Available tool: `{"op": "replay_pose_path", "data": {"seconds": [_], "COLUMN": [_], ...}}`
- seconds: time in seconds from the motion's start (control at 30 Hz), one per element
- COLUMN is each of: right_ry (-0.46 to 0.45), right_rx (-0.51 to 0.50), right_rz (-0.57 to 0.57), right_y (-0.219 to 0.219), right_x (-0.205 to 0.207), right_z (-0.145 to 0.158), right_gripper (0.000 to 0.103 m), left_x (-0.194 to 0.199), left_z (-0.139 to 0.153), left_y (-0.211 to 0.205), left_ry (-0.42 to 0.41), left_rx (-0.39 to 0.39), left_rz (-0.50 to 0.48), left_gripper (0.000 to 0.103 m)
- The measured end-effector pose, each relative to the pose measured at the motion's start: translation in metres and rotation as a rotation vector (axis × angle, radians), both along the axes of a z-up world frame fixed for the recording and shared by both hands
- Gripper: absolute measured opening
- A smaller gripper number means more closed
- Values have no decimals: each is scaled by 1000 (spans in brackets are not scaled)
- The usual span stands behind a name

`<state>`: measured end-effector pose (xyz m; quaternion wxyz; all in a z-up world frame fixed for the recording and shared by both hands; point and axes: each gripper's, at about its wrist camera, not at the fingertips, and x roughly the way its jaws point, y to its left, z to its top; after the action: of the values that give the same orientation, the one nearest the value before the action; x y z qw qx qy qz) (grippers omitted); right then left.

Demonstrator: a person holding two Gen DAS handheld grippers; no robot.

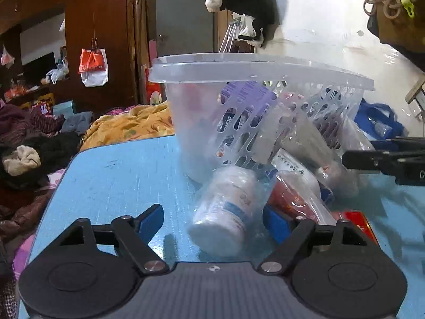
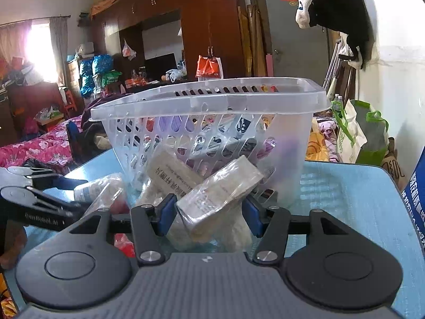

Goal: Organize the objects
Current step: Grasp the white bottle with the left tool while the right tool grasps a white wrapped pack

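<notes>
The basket [image 1: 265, 101] stands on the blue table [image 1: 114, 175], already partly filled, with several bagged items leaning against its near wall outside it. The step in hand looks like gathering those loose items and dropping them in.

Left gripper [image 1: 212, 222]: jaws wide, 1 blue pad at 9 o'clock and 1 at 3 o'clock of a white bottle [image 1: 225, 207] in a clear bag, lying on its side on the table just below the basket. The left pad stands clear of it; the right pad looks close to the bag, though contact cannot be told. A red packet [image 1: 289, 199] lies just beside the bottle at 3 o'clock.

Right gripper [image 2: 208, 214]: jaws moderately open around a bagged box [image 2: 220, 194] that leans tilted toward the basket. The left pad appears to touch its lower corner; the right pad is near but seemingly apart. A second box [image 2: 170, 175] leans at 10 o'clock of it.

To do this well:
1. Close on the solid body, not the loose film, which I expect would slip.
2. Centre the left jaws on the bottle's middle, since a round bottle may roll out.
3. Keep the right pad off the red packet.
4. Lift each item above the rim [image 2: 212, 98] before moving over, as that light basket could tip or slide if bumped.
5. Move 1 gripper at a time; they work close together here.
</notes>
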<state>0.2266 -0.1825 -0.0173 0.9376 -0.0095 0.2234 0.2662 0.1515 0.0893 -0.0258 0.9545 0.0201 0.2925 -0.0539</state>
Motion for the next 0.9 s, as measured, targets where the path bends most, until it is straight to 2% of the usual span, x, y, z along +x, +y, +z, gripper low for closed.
{"op": "replay_pose_path", "data": {"seconds": [0.03, 0.07, 0.1, 0.17, 0.37, 0.6, 0.9], "right_ry": [-7, -13, -19, -34, -88, -119, -141], "right_rx": [4, 7, 10, 14, 14, 64, 80], "right_rz": [-5, -9, -9, -12, -33, -39, -41], "right_y": [-1, -1, -2, -2, -3, -10, -11], "right_x": [-1, -2, -3, -5, -12, -17, -24], "right_z": [0, 1, 1, 1, 3, 5, 6], "right_gripper": [55, 54, 54, 50, 48, 47, 47], "left_x": [0, 1, 1, -1, -10, -20, -29], "left_z": [0, 0, -1, 0, 3, 7, 12], "left_y": [0, 1, 2, 4, 6, 16, 16], "left_ry": [2, 7, 10, 5, -48, -129, -208], "left_rx": [0, -2, -8, -20, -42, -112, -129], "left_rz": [2, 8, 12, 28, 30, 46, 34], "left_gripper": [85, 79, 67, 55, 54, 54, 54]}}
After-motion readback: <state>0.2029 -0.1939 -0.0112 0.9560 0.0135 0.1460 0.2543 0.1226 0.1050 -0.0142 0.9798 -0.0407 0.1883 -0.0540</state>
